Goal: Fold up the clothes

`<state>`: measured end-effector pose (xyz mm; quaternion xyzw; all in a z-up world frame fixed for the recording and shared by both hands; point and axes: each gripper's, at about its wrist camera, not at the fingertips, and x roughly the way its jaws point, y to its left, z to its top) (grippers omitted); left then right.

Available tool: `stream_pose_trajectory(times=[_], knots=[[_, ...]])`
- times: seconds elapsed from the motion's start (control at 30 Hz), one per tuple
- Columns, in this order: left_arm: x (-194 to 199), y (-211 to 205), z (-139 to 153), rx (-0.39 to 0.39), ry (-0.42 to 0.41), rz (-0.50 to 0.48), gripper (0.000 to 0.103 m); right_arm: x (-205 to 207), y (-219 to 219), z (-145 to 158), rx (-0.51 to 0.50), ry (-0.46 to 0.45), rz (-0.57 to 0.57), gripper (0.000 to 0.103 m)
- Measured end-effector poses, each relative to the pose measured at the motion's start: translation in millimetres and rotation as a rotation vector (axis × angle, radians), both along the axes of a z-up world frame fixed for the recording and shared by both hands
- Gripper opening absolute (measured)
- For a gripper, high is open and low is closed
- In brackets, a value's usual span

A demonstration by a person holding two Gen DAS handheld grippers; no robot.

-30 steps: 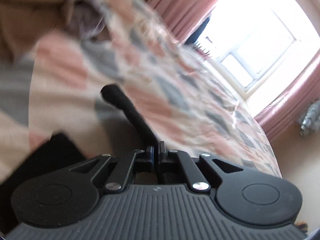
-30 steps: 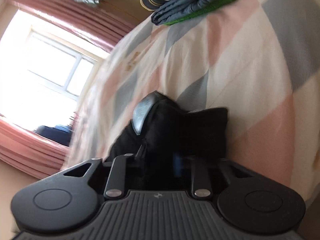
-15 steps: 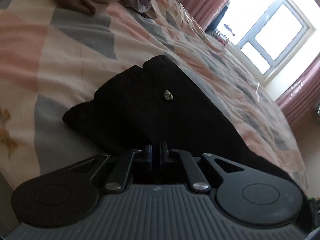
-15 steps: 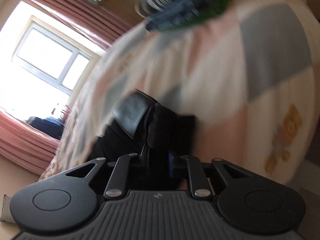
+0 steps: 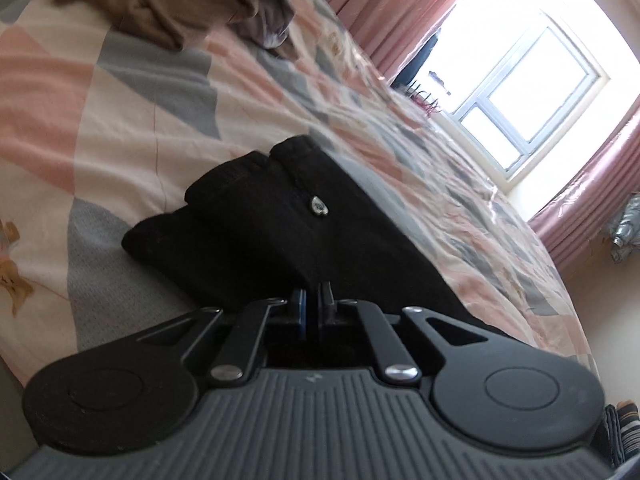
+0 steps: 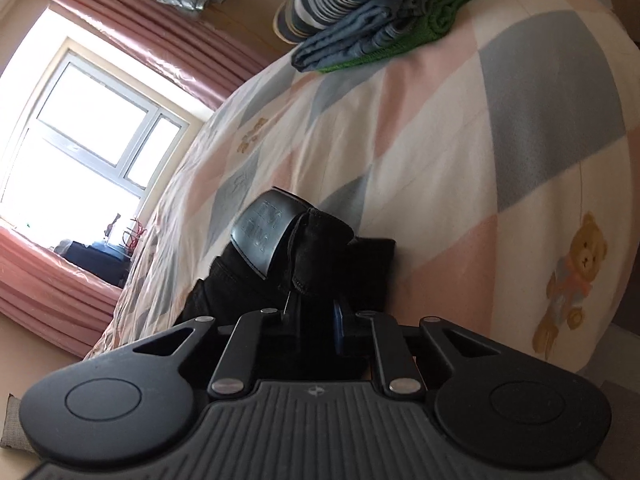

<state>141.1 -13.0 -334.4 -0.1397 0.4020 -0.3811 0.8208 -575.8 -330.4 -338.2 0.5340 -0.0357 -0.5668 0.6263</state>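
Observation:
Black trousers (image 5: pixel 280 232) lie folded on the patchwork quilt (image 5: pixel 100 140), with a small metal button (image 5: pixel 319 205) facing up. My left gripper (image 5: pixel 314 300) is shut at their near edge, the black cloth running right into its closed fingers. In the right wrist view the trousers' waistband (image 6: pixel 320 256), with its dark leather patch (image 6: pixel 264 236), bunches up between the fingers of my right gripper (image 6: pixel 316 312). Its jaws are closing, with the cloth filling the gap between them.
A heap of brown clothes (image 5: pixel 160 4) lies at the far end of the bed. A stack of folded striped, blue and green clothes (image 6: pixel 372 12) sits near the bed's far corner. The quilt's edge (image 6: pixel 580 320) drops off at the right. Window (image 5: pixel 532 92) and pink curtains stand behind.
My left gripper came down with a lifted strip of black cloth, and the trousers now lie flat and folded. The right gripper has shifted a little, and the waistband stays between its fingers.

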Motion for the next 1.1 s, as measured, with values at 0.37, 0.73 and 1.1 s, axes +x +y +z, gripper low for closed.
stream_pose_trajectory(times=[0.37,0.73,1.1], knots=[[5.0,1.1,10.9,-0.065,-0.005,0.011,0.001,-1.2,-2.9,-0.6,-0.002,-0.012,-0.004,0.013],[-9.7,24.3,-4.6,0.015,-0.057,-0.009,0.005,-9.0,-0.9,5.8,-0.004,0.033,0.046,0.011],[-23.0,12.1,-18.7,0.133,-0.155,-0.026,0.008,-0.8,-0.7,13.1,-0.066,0.071,0.056,0.011]])
